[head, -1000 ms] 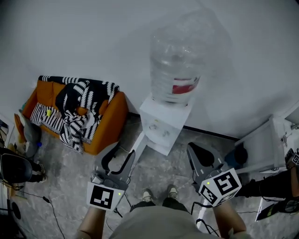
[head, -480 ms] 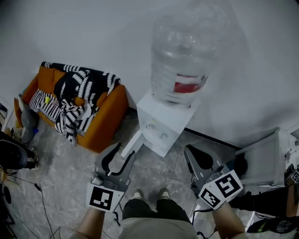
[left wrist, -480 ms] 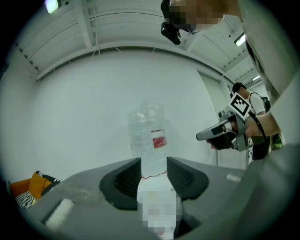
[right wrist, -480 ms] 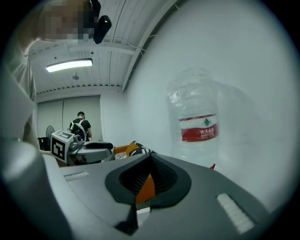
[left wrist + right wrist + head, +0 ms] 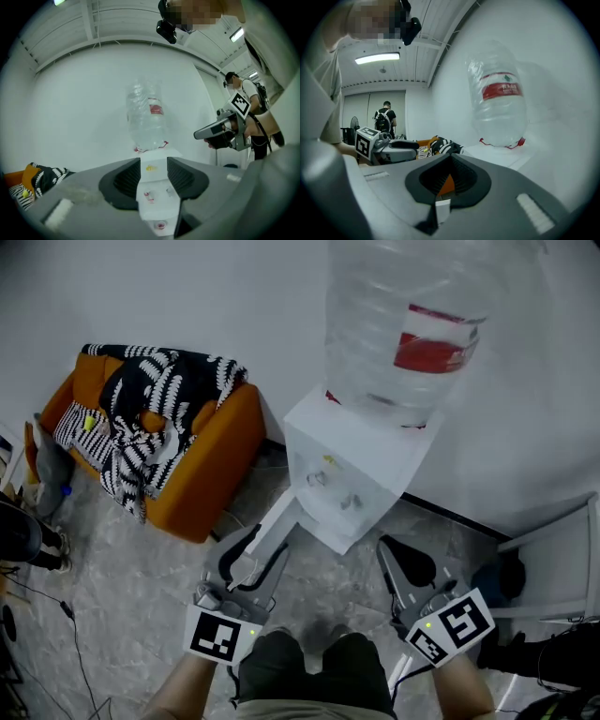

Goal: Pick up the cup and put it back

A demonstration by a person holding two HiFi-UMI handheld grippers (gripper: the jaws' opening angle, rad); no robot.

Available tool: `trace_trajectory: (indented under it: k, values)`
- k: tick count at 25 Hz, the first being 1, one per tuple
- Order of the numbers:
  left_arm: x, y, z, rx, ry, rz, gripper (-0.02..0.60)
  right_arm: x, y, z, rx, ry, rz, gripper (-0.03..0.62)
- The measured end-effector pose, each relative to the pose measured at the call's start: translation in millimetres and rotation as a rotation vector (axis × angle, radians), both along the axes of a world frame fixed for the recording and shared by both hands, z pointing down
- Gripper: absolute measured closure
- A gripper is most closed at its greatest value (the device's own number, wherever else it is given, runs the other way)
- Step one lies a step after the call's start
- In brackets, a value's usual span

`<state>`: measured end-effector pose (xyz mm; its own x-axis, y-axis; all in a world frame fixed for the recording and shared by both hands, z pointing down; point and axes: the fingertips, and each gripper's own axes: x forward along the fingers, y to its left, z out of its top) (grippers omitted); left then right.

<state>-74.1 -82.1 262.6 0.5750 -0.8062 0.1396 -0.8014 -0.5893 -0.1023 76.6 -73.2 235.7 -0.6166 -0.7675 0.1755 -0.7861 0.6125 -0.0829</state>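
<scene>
Left gripper [image 5: 153, 165] half spread, empty; dispenser [image 5: 349, 465] shows through the gap. Right gripper [image 5: 450, 158] tips pressed together, empty. Possible cup [image 5: 161, 225] on dispenser's lower ledge, too small to confirm.

You stand on a grey marbled floor [image 5: 141, 568]. To your left an orange sofa [image 5: 211, 484] sits on it against the wall. Near its right end a white water dispenser [image 5: 352, 465] stands at the same wall. A white cabinet [image 5: 562, 559] stands on the far right, and thin black cables [image 5: 67, 612] trail over the floor at lower left.
</scene>
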Motion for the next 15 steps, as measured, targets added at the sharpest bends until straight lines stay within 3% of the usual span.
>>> trace_trajectory:
  k: [10,15]
  values:
    - [3,-29,188,0.024,-0.011,0.009,0.397,-4,-20,189,0.02,0.015,-0.039,0.591]
    - [1,-53,272,0.065,-0.041,0.009,0.397,-9,-26,264,0.075,-0.016,-0.081,0.591]
